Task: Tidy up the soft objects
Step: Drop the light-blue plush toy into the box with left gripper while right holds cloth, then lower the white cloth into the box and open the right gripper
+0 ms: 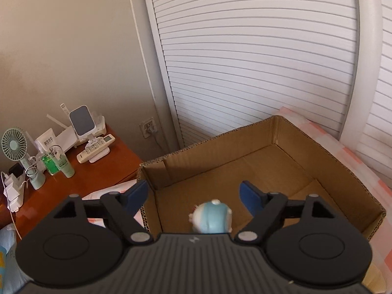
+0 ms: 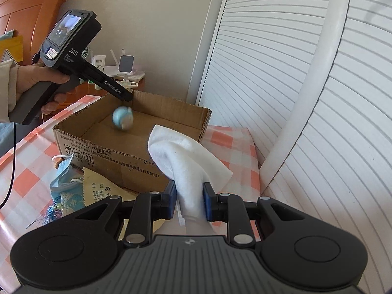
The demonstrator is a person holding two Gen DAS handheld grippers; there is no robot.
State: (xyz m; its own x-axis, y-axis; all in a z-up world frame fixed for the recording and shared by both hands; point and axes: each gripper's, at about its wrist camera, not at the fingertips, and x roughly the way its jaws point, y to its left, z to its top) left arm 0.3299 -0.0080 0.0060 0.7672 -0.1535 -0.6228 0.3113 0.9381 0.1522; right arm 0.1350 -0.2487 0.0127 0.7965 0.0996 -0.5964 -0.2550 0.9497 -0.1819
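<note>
An open cardboard box [image 1: 318,152] [image 2: 105,152] stands on the checked cloth. My left gripper [image 1: 193,193] hangs over it with its blue pads wide apart and nothing pressed between them. A small blue and white soft toy [image 1: 212,216] [image 2: 122,118] sits loose below those pads, blurred in the right wrist view, over the box floor. My right gripper [image 2: 189,201] is shut on a white folded cloth [image 2: 181,154], held in front of the box's near wall. The left gripper's black body [image 2: 71,49] shows in a hand at upper left.
A wooden bedside table [image 1: 80,171] carries a small fan [image 1: 14,144], tubes, a remote and chargers. On the pink-checked cloth [image 2: 22,171] beside the box lie a blue face mask [image 2: 62,176] and a yellow wiping cloth [image 2: 103,186]. White slatted doors [image 1: 245,61] stand behind.
</note>
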